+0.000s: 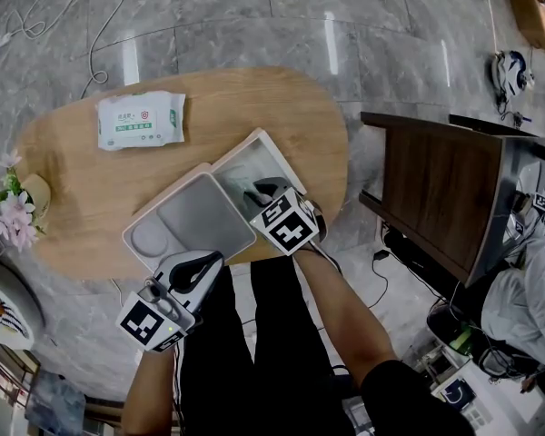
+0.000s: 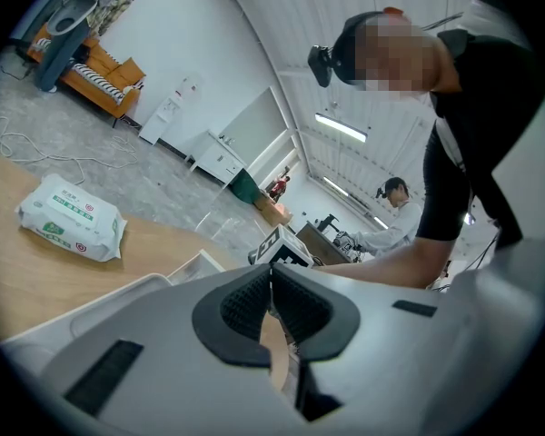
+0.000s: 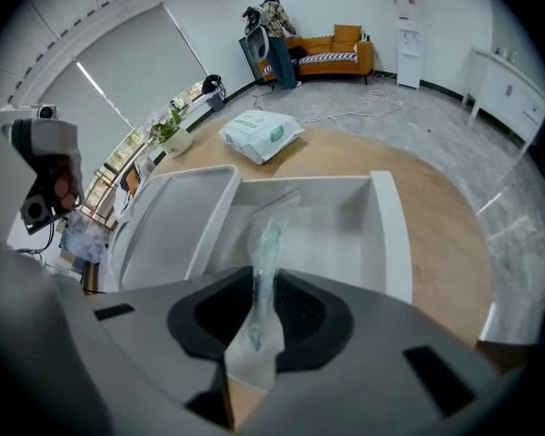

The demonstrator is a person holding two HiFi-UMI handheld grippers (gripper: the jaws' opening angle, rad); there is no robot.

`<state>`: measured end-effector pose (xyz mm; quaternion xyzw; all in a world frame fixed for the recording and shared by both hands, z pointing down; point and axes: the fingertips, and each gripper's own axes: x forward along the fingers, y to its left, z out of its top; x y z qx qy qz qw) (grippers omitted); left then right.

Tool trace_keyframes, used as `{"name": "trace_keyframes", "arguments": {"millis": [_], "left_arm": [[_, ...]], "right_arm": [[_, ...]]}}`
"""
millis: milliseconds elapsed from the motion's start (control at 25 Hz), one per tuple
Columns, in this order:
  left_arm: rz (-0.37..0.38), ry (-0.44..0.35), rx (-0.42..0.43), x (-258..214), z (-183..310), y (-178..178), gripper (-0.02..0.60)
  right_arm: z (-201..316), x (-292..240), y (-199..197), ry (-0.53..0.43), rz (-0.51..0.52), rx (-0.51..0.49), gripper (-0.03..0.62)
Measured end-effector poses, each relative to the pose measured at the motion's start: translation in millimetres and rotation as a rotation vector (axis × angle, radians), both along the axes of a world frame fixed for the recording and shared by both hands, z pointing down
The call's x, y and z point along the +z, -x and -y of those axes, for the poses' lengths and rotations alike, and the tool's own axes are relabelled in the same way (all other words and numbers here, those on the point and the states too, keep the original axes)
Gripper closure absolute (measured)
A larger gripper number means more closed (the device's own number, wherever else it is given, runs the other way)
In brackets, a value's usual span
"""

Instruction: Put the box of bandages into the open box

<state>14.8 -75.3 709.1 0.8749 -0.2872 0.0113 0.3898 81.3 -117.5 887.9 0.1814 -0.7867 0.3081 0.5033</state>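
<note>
1. An oval wooden table [image 1: 91, 198] filled most of the head view. The task looked nearly done; judging by the layout, only the lowering, release and withdrawal were left.
2. The white open box [image 1: 260, 138] sat near the table's 5 o'clock edge. Its lid [image 1: 195, 216] was folded out flat toward 8 o'clock.
3. The right gripper [image 1: 258, 193] hung over the tray of the open box, its jaws clamped on the box of bandages.
4. The left gripper [image 1: 209, 263] waited off the table at 7 o'clock from the open box, its jaws pressed together on nothing.
5. The box of bandages [image 3: 265, 262] was held over the tray, not yet lying in it (whether it touched the floor could not be told). Seen edge-on, it looked thin, pale and faintly green, more a flat packet than a stiff carton.
</note>
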Motion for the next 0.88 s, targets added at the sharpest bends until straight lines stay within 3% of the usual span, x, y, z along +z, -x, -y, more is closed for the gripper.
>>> {"name": "trace_keyframes", "arguments": {"millis": [400,600,880], "left_arm": [[-0.015,-0.003,0.0,0.3,2.1,-2.1,0.563],[-0.021,0.0,0.001,0.6,1.7,-2.0,0.563],[-0.018,0.002,-0.003,0.7,3.5,0.0,0.563]], "right_arm": [[7.9,9.4,-8.9,-0.099,-0.095,-0.013,0.449],[10.3,10.6,-9.6,-0.127,-0.104,-0.011,0.408],[14.5,-1.8,-5.5,-0.152,-0.064,0.017,0.408]]}}
